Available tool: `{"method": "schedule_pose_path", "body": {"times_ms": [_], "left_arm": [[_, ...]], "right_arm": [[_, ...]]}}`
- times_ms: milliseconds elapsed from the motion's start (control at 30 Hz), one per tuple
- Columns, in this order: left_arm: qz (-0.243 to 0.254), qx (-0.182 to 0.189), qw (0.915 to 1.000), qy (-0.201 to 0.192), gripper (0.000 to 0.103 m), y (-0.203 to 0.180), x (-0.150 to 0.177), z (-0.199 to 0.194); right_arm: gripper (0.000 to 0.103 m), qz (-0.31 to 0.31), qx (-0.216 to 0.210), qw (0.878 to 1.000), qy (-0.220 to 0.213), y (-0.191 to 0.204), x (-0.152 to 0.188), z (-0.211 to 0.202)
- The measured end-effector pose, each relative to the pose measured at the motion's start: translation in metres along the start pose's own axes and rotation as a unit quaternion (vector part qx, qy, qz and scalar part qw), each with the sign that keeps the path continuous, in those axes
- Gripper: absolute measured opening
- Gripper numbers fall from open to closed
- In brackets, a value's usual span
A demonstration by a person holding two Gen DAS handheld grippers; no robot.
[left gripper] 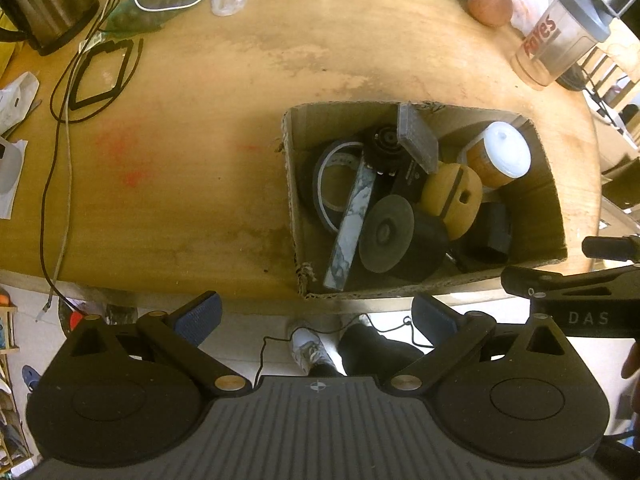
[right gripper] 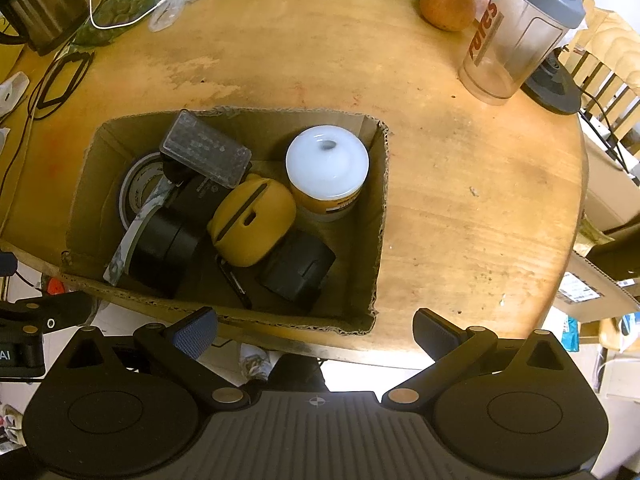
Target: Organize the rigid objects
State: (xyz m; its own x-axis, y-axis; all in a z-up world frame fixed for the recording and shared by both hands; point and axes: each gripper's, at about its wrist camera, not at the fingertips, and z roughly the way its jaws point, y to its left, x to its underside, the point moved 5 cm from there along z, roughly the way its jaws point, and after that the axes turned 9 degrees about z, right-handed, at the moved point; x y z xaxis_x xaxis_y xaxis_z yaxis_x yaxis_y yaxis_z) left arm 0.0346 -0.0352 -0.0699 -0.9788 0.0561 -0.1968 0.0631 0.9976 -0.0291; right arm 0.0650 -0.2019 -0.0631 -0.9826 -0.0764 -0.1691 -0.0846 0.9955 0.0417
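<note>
Cardboard box (right gripper: 360, 216) sits near the table's front edge, packed w/ rigid bits: white-lidded jar (right gripper: 327, 168) upright at the back right, yellow case (right gripper: 252, 226) beside it in the middle, black block (right gripper: 298, 272) in front, clear plastic case (right gripper: 205, 155) leaning at the back left, tape roll (left gripper: 332, 184) at the left wall, marbled bar (left gripper: 352, 224) propped across it, black cylinder (left gripper: 396, 244) on its side.

Left gripper (left gripper: 316, 316) and right gripper (right gripper: 316, 330) both hover off the table's front edge, jaws spread wide, empty; nothing between them and the box.

Wooden table (right gripper: 460, 184) around: shaker bottle (right gripper: 520, 36) and orange fruit (right gripper: 448, 6) far right, kettle (left gripper: 48, 0) and cables (left gripper: 60, 120) far left.

Left view alone shows a shoe (left gripper: 308, 348) below; the jar's lid hole shows only in the right view.
</note>
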Motion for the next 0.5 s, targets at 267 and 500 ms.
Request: {"method": "schedule_pose_path", "body": {"times_ms": [267,500], "left_arm": [[-0.002,-0.001,1.0,-0.002,0.103,0.002,-0.001,0.0005],[0.004,-0.007,1.0,-0.001,0.103,0.0032,-0.0022,0.0002]], "right_arm": [[0.103,0.0,0.002,1.0,-0.002,-0.0006,-0.0009,-0.0002],[0.103,0.003,0.002,1.0,-0.004,-0.0003,-0.0025,-0.0001]]}}
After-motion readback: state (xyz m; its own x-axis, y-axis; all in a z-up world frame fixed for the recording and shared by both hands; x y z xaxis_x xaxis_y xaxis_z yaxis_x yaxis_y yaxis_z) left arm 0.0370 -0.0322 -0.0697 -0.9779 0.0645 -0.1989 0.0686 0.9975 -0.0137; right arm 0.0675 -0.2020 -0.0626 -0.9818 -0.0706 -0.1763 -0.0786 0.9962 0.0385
